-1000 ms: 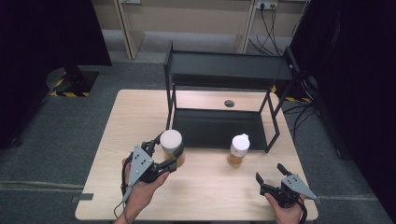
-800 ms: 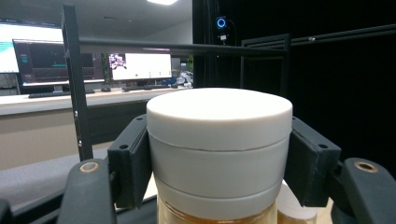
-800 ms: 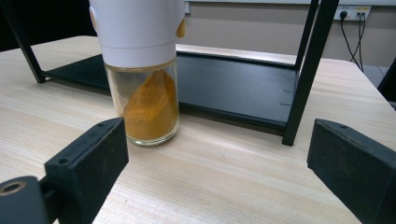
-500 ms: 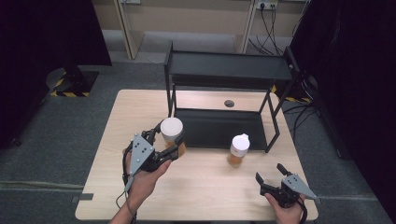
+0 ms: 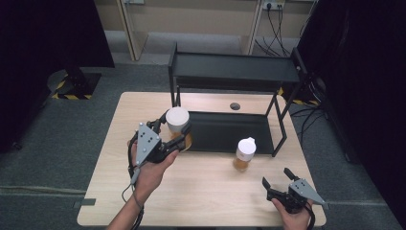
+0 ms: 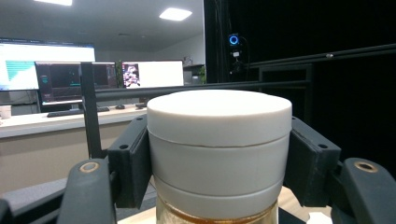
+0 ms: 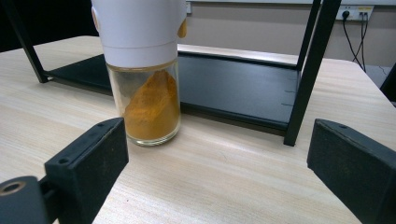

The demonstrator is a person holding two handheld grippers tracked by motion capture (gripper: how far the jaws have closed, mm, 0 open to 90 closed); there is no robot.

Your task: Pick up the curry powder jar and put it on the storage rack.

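Left hand-held gripper (image 5: 178,135) pinched the white-lidded jar (image 5: 177,120) above the desk (image 5: 210,191); right hand-held gripper (image 5: 277,179) rested spread near the spice jar (image 5: 245,153).

Black shelf rack on a pale wooden worktop

The black rack (image 5: 233,72) stands at the far half of the worktop (image 5: 206,191); a second spice jar (image 5: 243,154), white-capped with orange powder, stands just before the rack's front edge.
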